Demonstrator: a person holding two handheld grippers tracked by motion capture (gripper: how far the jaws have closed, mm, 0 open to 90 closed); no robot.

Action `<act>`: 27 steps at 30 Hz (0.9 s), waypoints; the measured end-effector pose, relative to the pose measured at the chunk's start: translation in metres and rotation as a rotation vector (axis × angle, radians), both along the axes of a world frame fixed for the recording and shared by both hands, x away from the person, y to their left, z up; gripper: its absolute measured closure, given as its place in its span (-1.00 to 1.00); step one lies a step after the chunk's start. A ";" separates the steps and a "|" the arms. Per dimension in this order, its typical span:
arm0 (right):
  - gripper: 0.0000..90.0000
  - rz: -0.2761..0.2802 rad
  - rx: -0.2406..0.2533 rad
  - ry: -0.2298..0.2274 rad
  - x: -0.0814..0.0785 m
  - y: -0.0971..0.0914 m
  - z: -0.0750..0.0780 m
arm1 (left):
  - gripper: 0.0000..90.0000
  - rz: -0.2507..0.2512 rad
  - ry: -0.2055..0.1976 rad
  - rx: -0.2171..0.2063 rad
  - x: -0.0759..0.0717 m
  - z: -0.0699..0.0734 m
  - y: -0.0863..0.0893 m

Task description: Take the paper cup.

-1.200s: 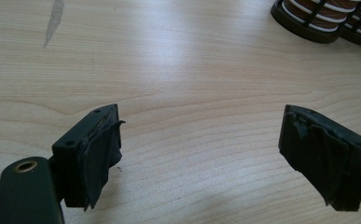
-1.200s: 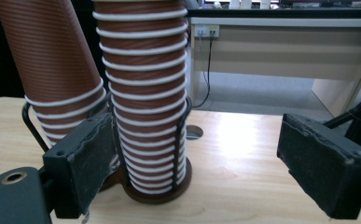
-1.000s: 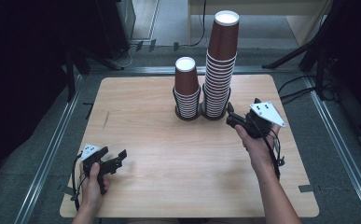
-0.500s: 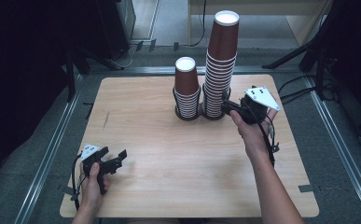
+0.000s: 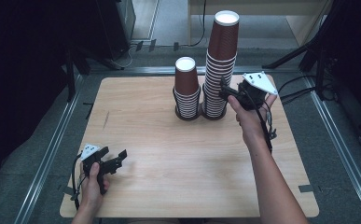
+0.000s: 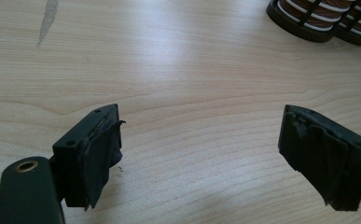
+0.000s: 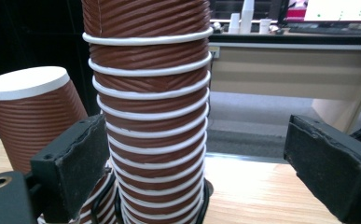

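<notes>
On the wooden counter [image 5: 169, 154] in high view, two stacks of brown ribbed cups w/ white rims stand side by side at the far middle: short stack [image 5: 186, 95], tall stack [image 5: 219, 65]. Right gripper [image 5: 228, 93] sits against tall stack's lower part; left gripper [image 5: 115, 160] near front-left corner, jaws apart.

Left gripper view: jaws wide, nothing btwn; stack bases cut off top right.

Right gripper view: jaws spread, tall stack btwn them nearer the left jaw, top cropped; contact unclear.
</notes>
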State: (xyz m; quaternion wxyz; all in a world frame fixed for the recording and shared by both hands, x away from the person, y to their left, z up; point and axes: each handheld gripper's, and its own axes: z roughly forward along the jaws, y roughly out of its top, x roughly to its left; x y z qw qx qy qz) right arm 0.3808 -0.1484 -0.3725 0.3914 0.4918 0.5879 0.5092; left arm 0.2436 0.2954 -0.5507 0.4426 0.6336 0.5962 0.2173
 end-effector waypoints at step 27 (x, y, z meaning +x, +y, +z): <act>-0.92 0.012 0.018 -0.080 0.036 0.033 0.032 | -0.71 -0.017 0.011 -0.020 0.001 0.000 0.003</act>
